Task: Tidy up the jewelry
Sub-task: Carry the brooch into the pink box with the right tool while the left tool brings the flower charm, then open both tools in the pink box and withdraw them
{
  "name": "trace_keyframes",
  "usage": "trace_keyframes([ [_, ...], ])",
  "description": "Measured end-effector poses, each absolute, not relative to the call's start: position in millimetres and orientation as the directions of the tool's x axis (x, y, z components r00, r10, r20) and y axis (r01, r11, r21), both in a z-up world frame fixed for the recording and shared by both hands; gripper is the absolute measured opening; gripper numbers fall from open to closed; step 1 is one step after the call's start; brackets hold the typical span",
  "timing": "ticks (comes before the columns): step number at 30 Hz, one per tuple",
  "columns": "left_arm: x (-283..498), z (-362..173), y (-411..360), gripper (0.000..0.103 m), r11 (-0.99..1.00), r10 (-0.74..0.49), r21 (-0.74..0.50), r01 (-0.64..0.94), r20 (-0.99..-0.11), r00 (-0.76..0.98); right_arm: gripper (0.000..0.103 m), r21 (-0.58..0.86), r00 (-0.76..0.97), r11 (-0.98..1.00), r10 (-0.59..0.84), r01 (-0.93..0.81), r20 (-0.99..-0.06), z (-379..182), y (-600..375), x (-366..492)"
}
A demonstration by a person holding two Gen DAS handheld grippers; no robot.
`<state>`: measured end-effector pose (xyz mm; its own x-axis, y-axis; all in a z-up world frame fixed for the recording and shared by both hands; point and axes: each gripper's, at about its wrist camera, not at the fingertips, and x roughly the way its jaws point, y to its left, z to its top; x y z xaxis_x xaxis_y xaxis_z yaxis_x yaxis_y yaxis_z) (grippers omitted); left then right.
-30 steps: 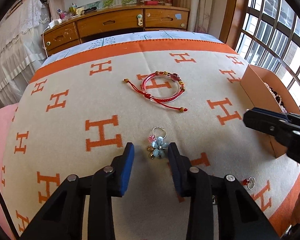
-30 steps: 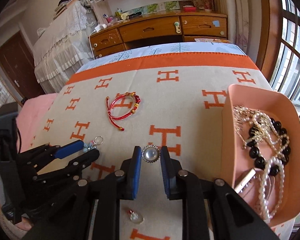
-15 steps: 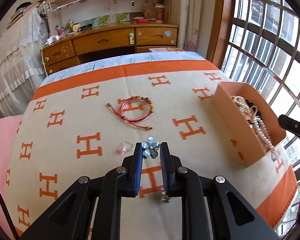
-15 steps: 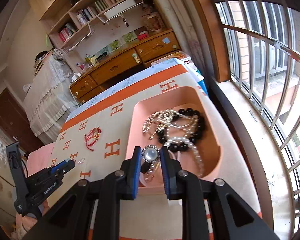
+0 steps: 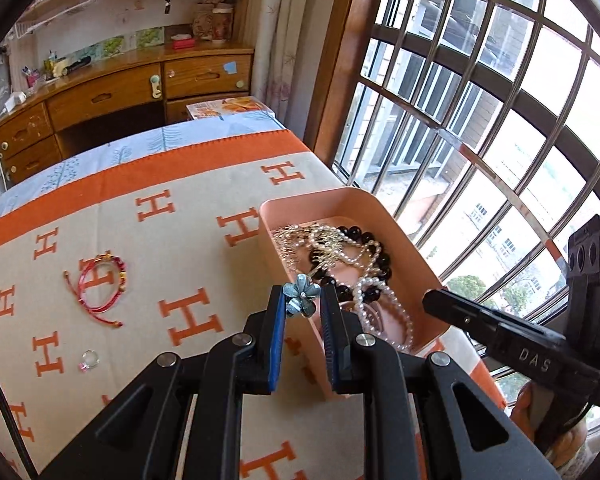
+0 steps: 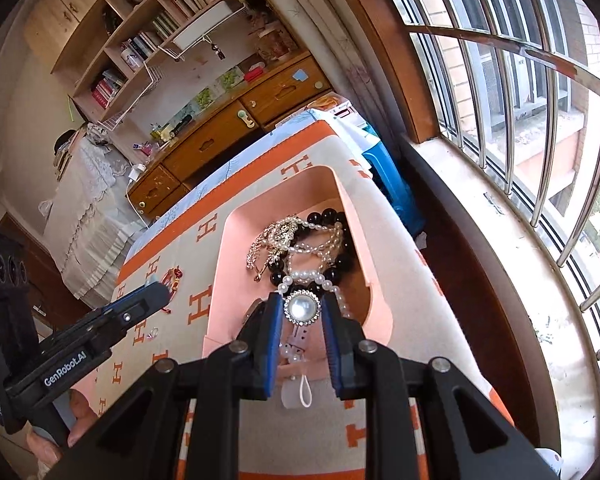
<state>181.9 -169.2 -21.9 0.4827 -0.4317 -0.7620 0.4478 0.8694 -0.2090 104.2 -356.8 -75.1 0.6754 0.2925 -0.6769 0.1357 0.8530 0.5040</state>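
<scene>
My left gripper (image 5: 302,300) is shut on a small blue flower charm (image 5: 301,294), held above the near wall of the pink box (image 5: 340,199). Over the box's inside, my right gripper (image 6: 301,309) is shut on a round pearl brooch (image 6: 302,307) with a sparkling rim. The pink box (image 6: 227,280) holds pearl strands (image 6: 312,276), black beads (image 6: 332,216) and a gold piece (image 6: 282,234). On the blanket to the left lie a red cord bracelet (image 5: 102,280) and a small ring with a pink stone (image 5: 89,360).
The orange and beige blanket (image 5: 188,248) covers the bed. A barred window (image 5: 480,120) runs close along the right, right behind the box. A wooden desk with drawers (image 5: 120,96) stands at the far end. A blue stool (image 6: 392,184) sits between bed and window.
My left gripper closed on the blue flower charm, lifted it off the blanket and carried it right to the box. My right gripper carried the brooch over the box and rolled.
</scene>
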Motion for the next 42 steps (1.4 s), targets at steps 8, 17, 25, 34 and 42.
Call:
trace_keyframes([
  [8,217,-46,-204,0.016,0.854,-0.463,-0.291,0.431,-0.803,0.375,0.038,0.532,0.683,0.833,0.302,0.150,-0.665,-75,-363,100],
  [17,210,-45,-180,0.058,0.864,-0.478,-0.347,0.365,-0.794,0.375,0.038,0.524,0.697,0.840,0.290,0.143,-0.655,-71,-362,95],
  [25,175,-14,-110,0.064,0.921,-0.382,-0.266,0.283,-0.754,0.534,0.038,0.470,0.705,0.882,0.313,0.033,-0.637,-54,-329,88],
  [34,136,-10,-20,0.064,0.987,-0.160,-0.136,0.087,-0.744,0.649,0.038,0.376,0.672,0.914,0.374,-0.151,-0.639,-38,-265,83],
  [42,118,-31,20,0.064,0.999,-0.039,-0.045,0.006,-0.764,0.644,0.038,0.299,0.609,0.916,0.401,-0.267,-0.685,-43,-207,83],
])
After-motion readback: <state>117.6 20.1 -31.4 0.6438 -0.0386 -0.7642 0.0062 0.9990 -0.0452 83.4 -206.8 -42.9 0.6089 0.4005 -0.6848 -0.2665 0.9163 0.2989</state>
